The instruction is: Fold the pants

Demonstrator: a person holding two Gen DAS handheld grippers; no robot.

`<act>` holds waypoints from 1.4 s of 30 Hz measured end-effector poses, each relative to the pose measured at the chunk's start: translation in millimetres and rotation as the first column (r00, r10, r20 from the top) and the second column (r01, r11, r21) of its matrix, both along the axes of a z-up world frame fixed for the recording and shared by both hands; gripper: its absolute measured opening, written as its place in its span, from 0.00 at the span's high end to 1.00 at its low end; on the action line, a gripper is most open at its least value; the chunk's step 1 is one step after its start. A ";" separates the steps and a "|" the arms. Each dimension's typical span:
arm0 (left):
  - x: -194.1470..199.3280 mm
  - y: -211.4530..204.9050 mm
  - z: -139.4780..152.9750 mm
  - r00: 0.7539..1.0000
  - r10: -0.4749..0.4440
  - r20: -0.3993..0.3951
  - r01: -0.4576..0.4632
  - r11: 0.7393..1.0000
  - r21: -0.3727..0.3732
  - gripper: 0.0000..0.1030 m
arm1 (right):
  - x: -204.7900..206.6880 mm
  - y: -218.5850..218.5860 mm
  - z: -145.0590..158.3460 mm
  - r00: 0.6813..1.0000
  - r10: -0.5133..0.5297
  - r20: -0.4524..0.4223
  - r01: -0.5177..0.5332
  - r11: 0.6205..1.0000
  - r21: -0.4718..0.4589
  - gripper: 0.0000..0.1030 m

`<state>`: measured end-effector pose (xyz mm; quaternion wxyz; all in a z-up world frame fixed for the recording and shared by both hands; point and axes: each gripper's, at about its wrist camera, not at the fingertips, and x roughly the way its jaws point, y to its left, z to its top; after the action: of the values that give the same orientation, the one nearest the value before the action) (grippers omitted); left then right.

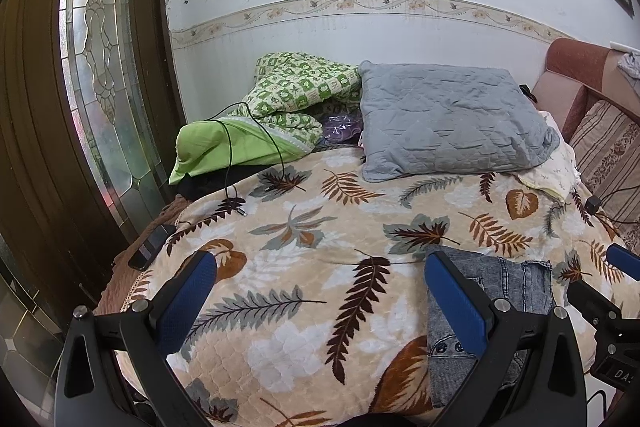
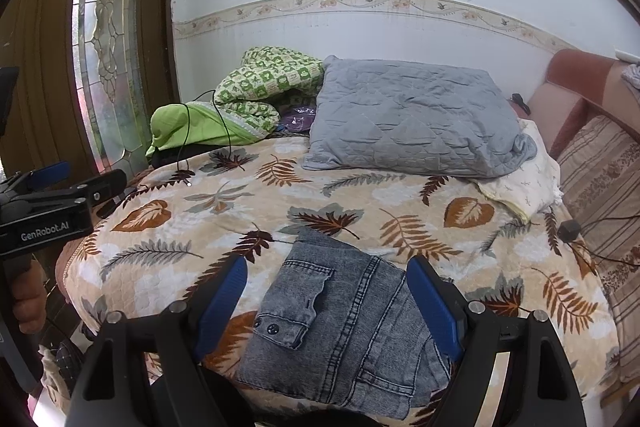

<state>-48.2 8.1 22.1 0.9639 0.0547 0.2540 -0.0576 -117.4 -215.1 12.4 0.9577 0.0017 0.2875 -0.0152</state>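
While my right gripper (image 2: 326, 301) hangs wide apart and empty, the folded grey denim pants (image 2: 344, 323) lie beneath it. My left gripper (image 1: 320, 301), also spread empty, sees only their edge by its right finger; the right view shows pocket flap and snaps.

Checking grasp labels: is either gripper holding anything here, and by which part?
Nothing is held. Both the left gripper and right gripper are open; the jeans lie loose on the bed.
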 end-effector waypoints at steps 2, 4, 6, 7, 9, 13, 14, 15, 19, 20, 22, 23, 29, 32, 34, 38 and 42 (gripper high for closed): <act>-0.3 4.0 0.1 1.000 0.001 0.000 -0.001 1.000 -0.009 0.00 | -0.7 3.3 0.5 1.000 0.001 -0.002 -0.001 1.000 -0.007 0.18; -0.5 8.4 0.5 1.000 0.004 0.002 -0.004 1.000 -0.017 0.00 | -1.6 7.3 2.0 1.000 0.002 -0.002 -0.003 1.000 -0.015 0.18; -1.4 13.1 0.7 1.000 0.007 0.005 -0.007 1.000 -0.026 0.00 | -2.4 11.3 4.1 1.000 0.004 0.000 -0.004 1.000 -0.020 0.18; -1.7 15.5 0.9 1.000 0.009 0.006 -0.009 1.000 -0.029 0.00 | -2.9 13.0 5.2 1.000 0.005 0.000 -0.005 1.000 -0.023 0.18; -2.3 20.5 1.2 1.000 0.011 0.007 -0.010 0.999 -0.037 0.00 | -4.6 17.1 7.6 1.000 0.007 0.002 -0.007 1.000 -0.028 0.18; -4.1 31.1 2.4 1.000 0.018 0.012 -0.018 0.999 -0.050 0.00 | -5.9 24.2 11.0 1.000 0.010 0.003 -0.010 0.999 -0.035 0.18; -4.7 33.4 2.7 1.000 0.020 0.014 -0.019 0.998 -0.052 0.00 | -6.4 25.9 11.9 1.000 0.011 0.004 -0.011 0.999 -0.038 0.18; -5.4 36.4 3.4 1.000 0.023 0.016 -0.022 0.998 -0.055 0.00 | -7.1 28.8 13.0 1.000 0.013 0.005 -0.012 0.999 -0.043 0.18; -7.8 45.3 4.5 0.999 0.030 0.018 -0.029 0.998 -0.061 0.00 | -9.6 37.3 15.6 1.000 0.019 0.007 -0.019 0.998 -0.055 0.18; -8.4 47.6 4.6 0.999 0.032 0.017 -0.031 0.998 -0.060 0.00 | -10.0 38.6 15.9 1.000 0.021 0.007 -0.020 0.998 -0.056 0.18; -9.5 52.1 4.9 0.999 0.036 0.016 -0.035 0.998 -0.059 0.00 | -10.6 42.6 16.5 1.000 0.022 0.007 -0.022 0.998 -0.056 0.18; -10.3 54.9 5.1 0.999 0.038 0.017 -0.037 0.998 -0.057 0.00 | -10.8 44.1 16.6 1.000 0.024 0.007 -0.023 0.998 -0.055 0.18; -13.6 73.3 9.3 0.998 0.058 0.024 -0.057 0.997 -0.056 0.00 | -10.1 58.5 20.9 0.999 0.038 0.010 -0.038 0.998 -0.045 0.18; -16.4 82.8 13.0 0.997 0.067 0.032 -0.065 0.996 -0.054 0.00 | -10.2 68.6 25.9 0.999 0.049 0.021 -0.048 0.998 -0.050 0.18; -18.2 89.5 15.4 0.997 0.072 0.040 -0.070 0.996 -0.049 0.00 | -9.9 76.0 29.4 0.998 0.056 0.028 -0.054 0.997 -0.049 0.18; -22.9 105.5 18.9 0.995 0.080 0.053 -0.078 0.996 -0.045 0.00 | -8.4 90.8 34.8 0.997 0.069 0.036 -0.068 0.997 -0.036 0.18; -23.8 123.2 21.1 0.993 0.100 0.055 -0.098 0.994 -0.052 0.00 | -4.0 109.2 39.0 0.995 0.092 0.038 -0.090 0.995 -0.038 0.18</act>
<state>-72.0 131.2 43.2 0.9735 0.0197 0.2272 -0.0144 -121.4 -106.0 51.4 0.9628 -0.0286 0.2678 0.0231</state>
